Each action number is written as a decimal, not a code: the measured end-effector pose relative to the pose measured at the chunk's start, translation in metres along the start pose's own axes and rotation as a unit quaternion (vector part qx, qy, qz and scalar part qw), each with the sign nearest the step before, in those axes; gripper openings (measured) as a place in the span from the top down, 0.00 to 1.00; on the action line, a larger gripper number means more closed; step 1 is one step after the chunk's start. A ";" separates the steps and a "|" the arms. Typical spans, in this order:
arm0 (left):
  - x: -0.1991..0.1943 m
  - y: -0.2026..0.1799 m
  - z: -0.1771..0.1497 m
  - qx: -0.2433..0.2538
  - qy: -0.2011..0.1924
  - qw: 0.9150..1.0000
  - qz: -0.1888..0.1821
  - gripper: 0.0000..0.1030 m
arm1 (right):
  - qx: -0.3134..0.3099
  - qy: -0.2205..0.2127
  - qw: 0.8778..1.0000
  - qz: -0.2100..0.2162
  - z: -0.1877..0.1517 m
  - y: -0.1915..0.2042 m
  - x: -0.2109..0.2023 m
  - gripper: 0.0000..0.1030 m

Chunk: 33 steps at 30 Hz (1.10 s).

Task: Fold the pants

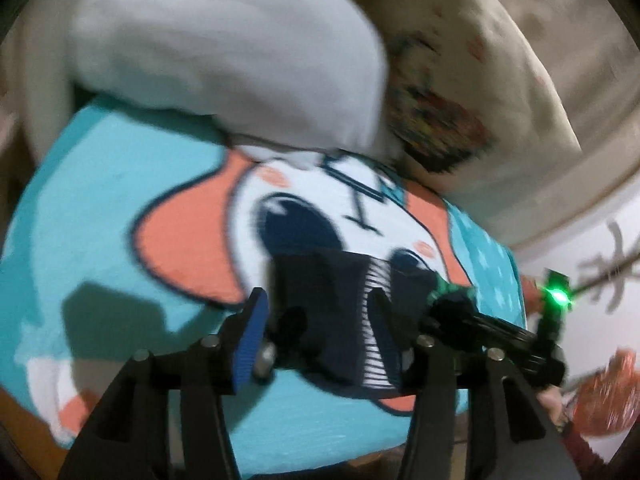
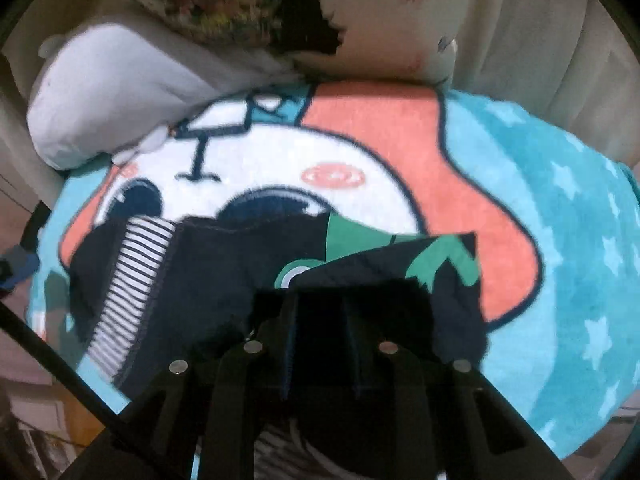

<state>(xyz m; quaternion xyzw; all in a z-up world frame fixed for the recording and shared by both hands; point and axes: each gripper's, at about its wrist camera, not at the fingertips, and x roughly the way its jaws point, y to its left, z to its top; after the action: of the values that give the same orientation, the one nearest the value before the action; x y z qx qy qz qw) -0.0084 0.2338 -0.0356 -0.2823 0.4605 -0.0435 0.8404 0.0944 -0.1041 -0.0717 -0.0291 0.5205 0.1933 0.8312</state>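
Small dark navy pants [image 2: 224, 276] with a black-and-white striped waistband [image 2: 136, 272] and a green print [image 2: 352, 236] lie on a turquoise cartoon blanket [image 2: 560, 240]. One end is folded over the rest. My right gripper [image 2: 320, 320] is low over the near edge of the folded part; its jaws look parted with dark cloth between them, and a grip is unclear. In the left wrist view the pants [image 1: 320, 312] lie just ahead of my left gripper [image 1: 320, 320], which is open with blue pads [image 1: 250, 344] apart. The right gripper body with a green light [image 1: 560, 298] shows at the right.
A white pillow [image 1: 224, 40] lies at the blanket's far edge, also in the right wrist view [image 2: 112, 96]. A cream patterned cushion [image 1: 440, 120] sits behind it. Curtains [image 2: 540, 20] hang at the back. The blanket [image 1: 100, 200] ends near the front and sides.
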 end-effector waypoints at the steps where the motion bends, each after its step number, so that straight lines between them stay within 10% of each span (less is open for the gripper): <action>1: -0.002 0.010 -0.001 -0.014 -0.002 1.000 0.003 0.48 | -0.002 -0.003 1.000 0.002 0.002 0.001 -0.005 0.75; 17: 0.010 0.036 -0.034 -0.080 0.026 0.996 -0.016 0.48 | -0.042 0.050 0.987 0.147 0.039 0.125 0.025 0.66; 21: 0.012 0.036 -0.037 -0.084 0.027 0.996 -0.026 0.48 | -0.093 0.086 0.985 0.116 0.049 0.162 0.039 0.33; 33: -0.002 0.053 -0.054 -0.094 0.013 0.995 -0.019 0.48 | -0.216 0.182 0.959 -0.020 0.047 0.250 0.110 0.28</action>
<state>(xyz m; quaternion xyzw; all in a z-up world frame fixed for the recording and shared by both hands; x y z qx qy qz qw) -0.0626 0.2555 -0.0836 -0.3681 0.4680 -0.0198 0.8032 0.0885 0.1705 -0.1082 -0.2531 0.6082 0.2759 0.6999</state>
